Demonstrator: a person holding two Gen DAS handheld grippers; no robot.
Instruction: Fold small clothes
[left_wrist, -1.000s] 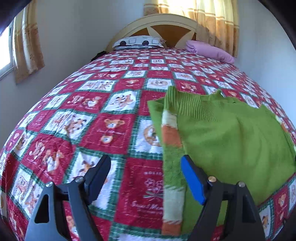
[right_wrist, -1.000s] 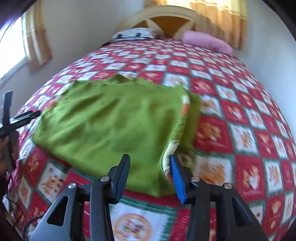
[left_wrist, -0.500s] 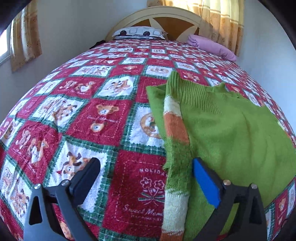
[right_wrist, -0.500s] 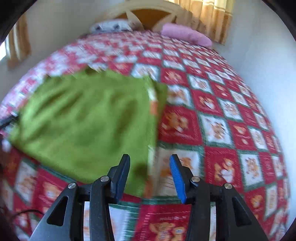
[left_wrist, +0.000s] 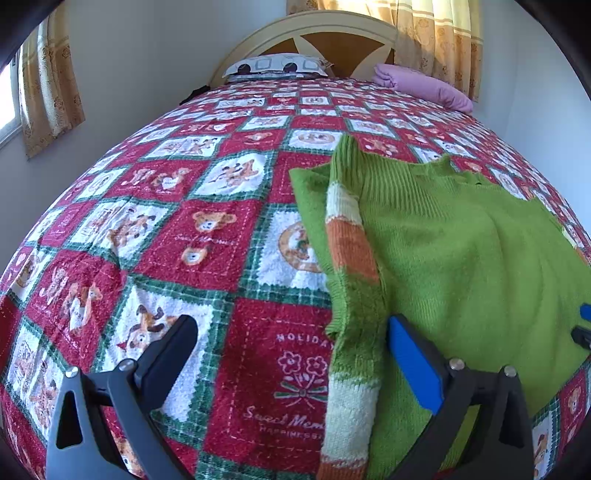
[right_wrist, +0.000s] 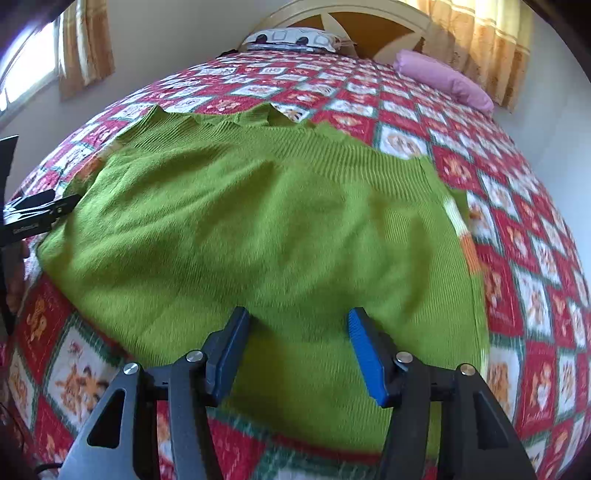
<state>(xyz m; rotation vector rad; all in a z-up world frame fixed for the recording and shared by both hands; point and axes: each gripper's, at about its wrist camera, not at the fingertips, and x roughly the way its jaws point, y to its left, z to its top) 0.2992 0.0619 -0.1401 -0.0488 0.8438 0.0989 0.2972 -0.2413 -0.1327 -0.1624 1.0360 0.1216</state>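
Sweater (right_wrist: 258, 236) flat on quilt (left_wrist: 207, 236), pillows (left_wrist: 421, 86) far, both tools agape

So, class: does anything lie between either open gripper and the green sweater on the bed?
Nothing visible does. The left gripper is open over the sweater's striped sleeve, and the right gripper is open directly over its green body; only the quilt lies around it.
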